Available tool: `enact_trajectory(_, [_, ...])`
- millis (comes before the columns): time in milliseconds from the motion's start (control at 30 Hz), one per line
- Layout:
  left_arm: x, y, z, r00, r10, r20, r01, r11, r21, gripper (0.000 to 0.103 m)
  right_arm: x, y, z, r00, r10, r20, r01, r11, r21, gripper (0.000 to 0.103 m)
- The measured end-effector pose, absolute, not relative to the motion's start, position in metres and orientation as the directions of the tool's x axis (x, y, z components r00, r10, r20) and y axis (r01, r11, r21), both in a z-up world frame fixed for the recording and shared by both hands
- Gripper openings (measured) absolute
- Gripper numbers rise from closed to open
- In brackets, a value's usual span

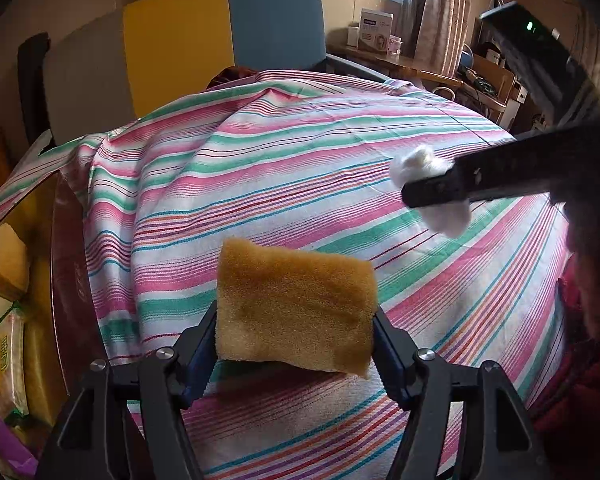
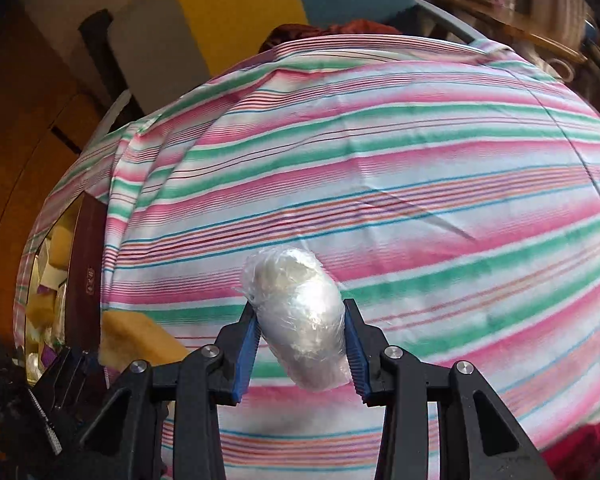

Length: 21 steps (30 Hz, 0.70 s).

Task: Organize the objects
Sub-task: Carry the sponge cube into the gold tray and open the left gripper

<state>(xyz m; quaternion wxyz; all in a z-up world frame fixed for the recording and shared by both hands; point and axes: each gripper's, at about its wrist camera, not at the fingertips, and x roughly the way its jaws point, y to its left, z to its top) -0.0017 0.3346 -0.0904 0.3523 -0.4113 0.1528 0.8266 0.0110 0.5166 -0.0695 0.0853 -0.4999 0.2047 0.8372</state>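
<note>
Sponge [image 1: 296, 306] pinched edgewise in left gripper [image 1: 296, 344]; wrapped bundle [image 2: 300, 320] clamped in right gripper [image 2: 300, 350]; may slip onto striped cloth [image 1: 300, 168] below.

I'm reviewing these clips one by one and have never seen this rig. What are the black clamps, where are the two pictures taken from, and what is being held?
A person holds a handheld two-finger gripper in each hand; a camera on each looks along its jaws. In the left camera's picture the left gripper clamps a brown sponge, and the right gripper reaches in from the right. In the right camera's picture the right gripper clamps a white plastic-wrapped bundle. Below both lies a striped cloth.
</note>
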Motion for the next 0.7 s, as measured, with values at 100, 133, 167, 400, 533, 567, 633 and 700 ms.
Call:
enact_trajectory(100, [-0.001,0.335,-0.091,-0.415,0.457,-0.787,-0.708,-0.706,-0.037,0.070,0.008,0.516,-0.089,-0.439,-0.040,-0.897,-0.351,-0.912,0.212,0.041])
enact_trajectory(133, [-0.001,0.335,-0.092,-0.417,0.457,-0.785,-0.707,-0.707,-0.036,0.070,0.007,0.518,-0.092,-0.422,-0.027,-0.906,-0.358,-0.913,0.194,0.041])
enact_trajectory(167, [-0.001,0.335,-0.092,-0.419,0.457,-0.785,-0.706,-0.707,-0.035,0.070,0.006,0.520,-0.094,-0.418,-0.020,-0.908,-0.360,-0.914,0.185,0.040])
enact_trajectory(400, [0.001,0.338,-0.094,-0.432,0.452,-0.780,-0.705,-0.709,-0.021,0.070,-0.001,0.514,-0.098,-0.399,0.027,-0.917,-0.326,-0.938,0.115,0.040])
enact_trajectory(533, [0.001,0.338,-0.094,-0.434,0.449,-0.781,-0.705,-0.709,-0.016,0.070,-0.003,0.511,-0.100,-0.392,0.046,-0.919,-0.311,-0.947,0.086,0.039])
enact_trajectory(567, [0.001,0.338,-0.094,-0.435,0.450,-0.780,-0.706,-0.709,-0.015,0.070,-0.004,0.510,-0.100,-0.392,0.048,-0.919,-0.310,-0.947,0.083,0.039])
enact_trajectory(633, [0.002,0.339,-0.094,-0.438,0.448,-0.779,-0.706,-0.709,-0.010,0.070,-0.004,0.510,-0.100,-0.389,0.053,-0.920,-0.305,-0.949,0.074,0.039])
enact_trajectory(700, [0.002,0.339,-0.094,-0.439,0.446,-0.780,-0.706,-0.708,-0.008,0.070,-0.003,0.509,-0.100,-0.389,0.060,-0.919,-0.300,-0.952,0.065,0.039])
